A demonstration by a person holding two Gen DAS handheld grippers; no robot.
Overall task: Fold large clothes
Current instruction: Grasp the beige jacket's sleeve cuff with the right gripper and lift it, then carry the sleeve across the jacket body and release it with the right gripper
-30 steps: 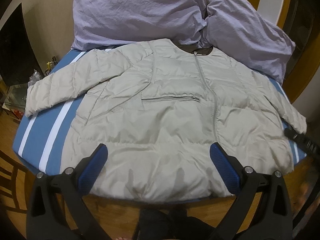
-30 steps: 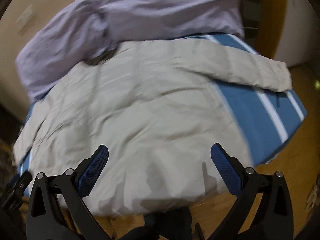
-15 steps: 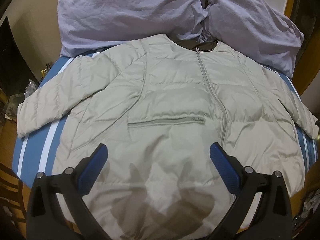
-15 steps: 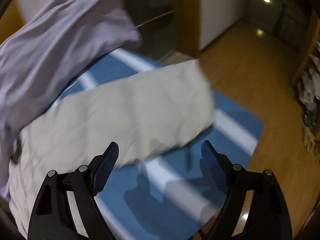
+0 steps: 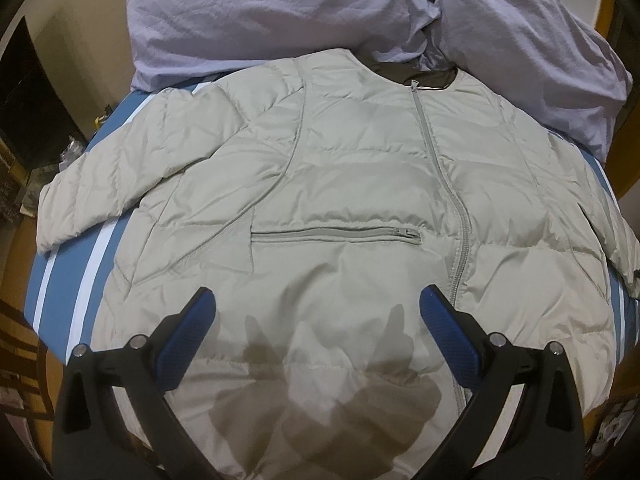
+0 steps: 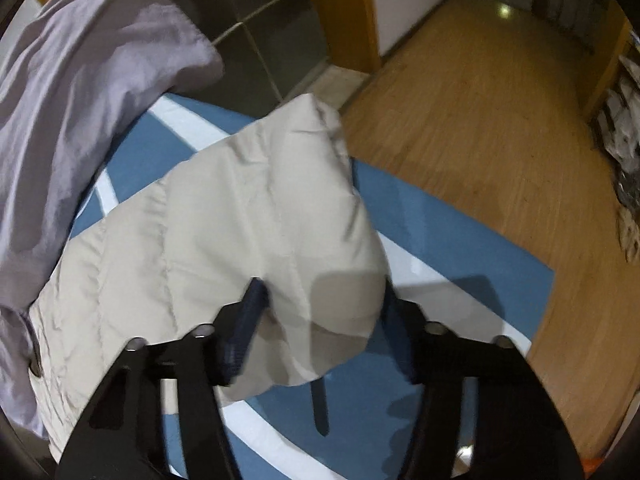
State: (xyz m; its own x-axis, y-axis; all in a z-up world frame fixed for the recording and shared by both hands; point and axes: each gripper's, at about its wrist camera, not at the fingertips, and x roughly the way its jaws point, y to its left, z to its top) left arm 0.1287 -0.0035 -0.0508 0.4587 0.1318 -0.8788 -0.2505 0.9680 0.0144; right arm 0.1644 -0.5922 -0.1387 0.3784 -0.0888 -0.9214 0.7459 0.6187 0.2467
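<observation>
A beige puffer jacket lies front up and zipped on a blue bed with white stripes, sleeves spread to both sides. My left gripper hovers open and empty over the jacket's lower front, near the pocket zipper. In the right wrist view, the jacket's sleeve lies across the bed corner. My right gripper has its jaws around the sleeve's cuff end, fingers narrowed onto the padded fabric.
Two lilac pillows lie at the head of the bed, touching the jacket's collar; one also shows in the right wrist view. Wooden floor lies beyond the bed corner. Clutter sits at the floor's far right.
My left gripper moved forward over the jacket's body. My right gripper swung right to the sleeve, came down on its end, and its jaws narrowed around the cuff.
</observation>
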